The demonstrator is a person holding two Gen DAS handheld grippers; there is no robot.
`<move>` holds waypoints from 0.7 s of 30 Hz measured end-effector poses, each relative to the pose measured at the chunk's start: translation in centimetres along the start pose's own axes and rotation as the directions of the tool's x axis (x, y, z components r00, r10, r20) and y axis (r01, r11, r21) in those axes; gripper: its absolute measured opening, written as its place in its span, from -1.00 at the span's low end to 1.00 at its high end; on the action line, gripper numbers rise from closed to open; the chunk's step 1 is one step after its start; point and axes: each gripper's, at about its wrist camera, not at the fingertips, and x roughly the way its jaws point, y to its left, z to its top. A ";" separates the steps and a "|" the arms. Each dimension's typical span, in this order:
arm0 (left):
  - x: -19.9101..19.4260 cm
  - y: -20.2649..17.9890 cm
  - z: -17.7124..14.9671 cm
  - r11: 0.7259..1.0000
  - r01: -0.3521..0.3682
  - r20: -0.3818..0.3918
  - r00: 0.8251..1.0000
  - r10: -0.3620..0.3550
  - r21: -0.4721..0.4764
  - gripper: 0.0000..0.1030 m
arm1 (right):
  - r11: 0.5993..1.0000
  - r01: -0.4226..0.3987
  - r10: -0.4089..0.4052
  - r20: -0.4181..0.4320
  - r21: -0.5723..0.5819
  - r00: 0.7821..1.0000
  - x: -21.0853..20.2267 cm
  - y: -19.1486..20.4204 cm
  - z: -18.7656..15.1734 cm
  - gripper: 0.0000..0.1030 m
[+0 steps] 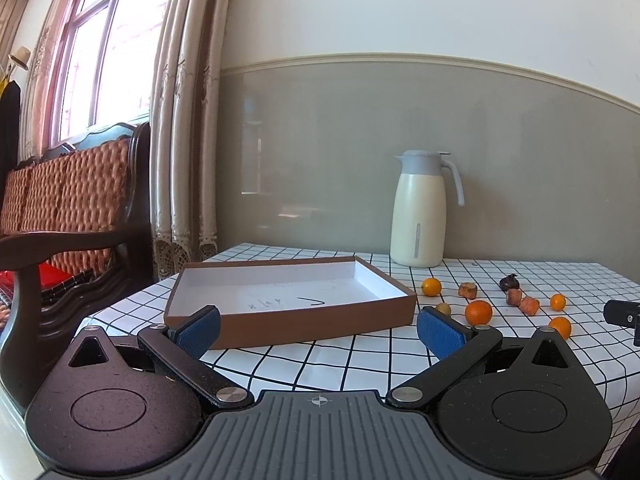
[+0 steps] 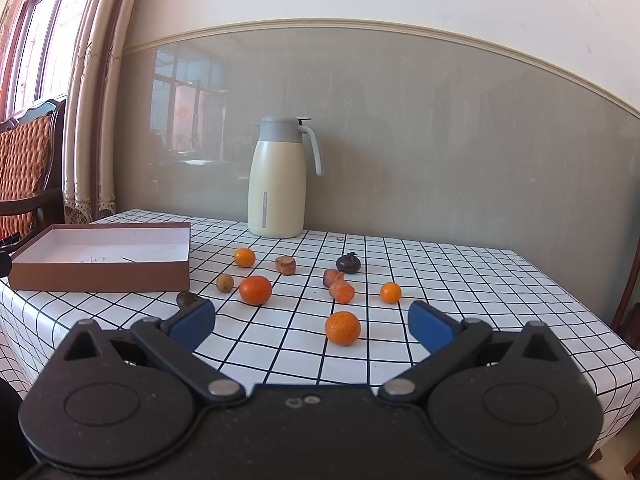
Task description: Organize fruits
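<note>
A shallow brown box with a white inside stands empty on the checked tablecloth; it also shows at the left of the right wrist view. Several small oranges lie to its right, one large one nearest my right gripper, another further left. Orange-brown fruit pieces, a dark purple fruit and a small brown round fruit lie among them. My left gripper is open and empty, just in front of the box. My right gripper is open and empty, in front of the fruits.
A cream thermos jug with a grey lid stands at the back by the wall. A dark wooden sofa with orange cushions stands left of the table, under a window with curtains. The table edge falls off at the right.
</note>
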 end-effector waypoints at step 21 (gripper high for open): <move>0.0 0.1 0.1 1.000 0.000 0.000 1.000 0.000 -0.002 1.00 | 1.000 0.003 -0.003 0.003 -0.006 1.000 -0.1 -0.1 0.1 0.89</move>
